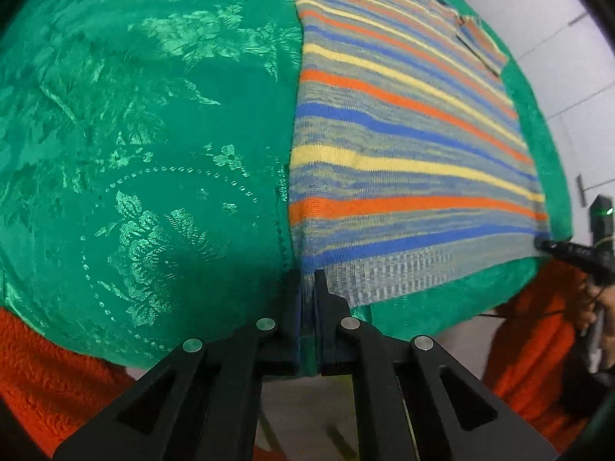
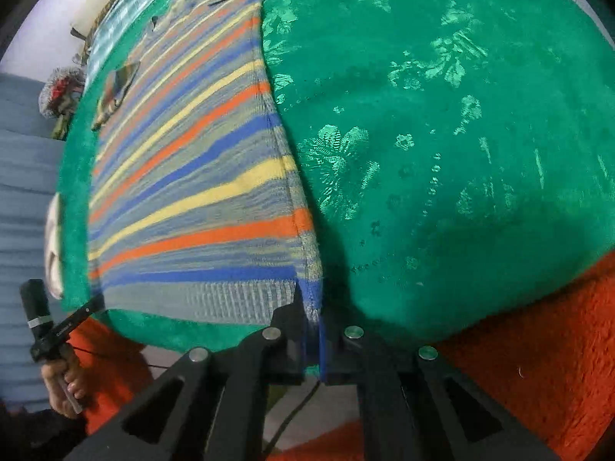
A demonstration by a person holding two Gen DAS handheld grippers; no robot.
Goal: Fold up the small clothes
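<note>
At the near edge of the surface (image 1: 115,134), each hand-held gripper is clamped shut on a bottom corner of the striped sweater (image 1: 403,134). The left hand-held gripper (image 1: 308,280) pinches the ribbed hem at the corner on its side, and the right hand-held gripper (image 2: 309,299) has the opposite hem corner, a fold of blue-edged knit standing up between its jaws. Both point steeply down at the cloth.

The sweater lies flat on the green patterned cover (image 2: 461,134), front down or up I cannot tell, its hem towards the person and the stripes running across. Farther off, a short sleeve (image 1: 482,46) lies out beside the body, and at the far end the upper part looks already turned over on itself (the fisheye bends that end too much to be sure).

It is a light, soft knit, and I would expect it to sag and stretch rather than hold any shape, so lifting one corner alone would drag it askew. The ribbed hem is the firmest part, and the two corners now held look like the right places: raised together, they should carry the bottom edge level towards the collar. The plush cover will likely cling a little to the knit, so a clean lift seems safer than a slide.
</note>
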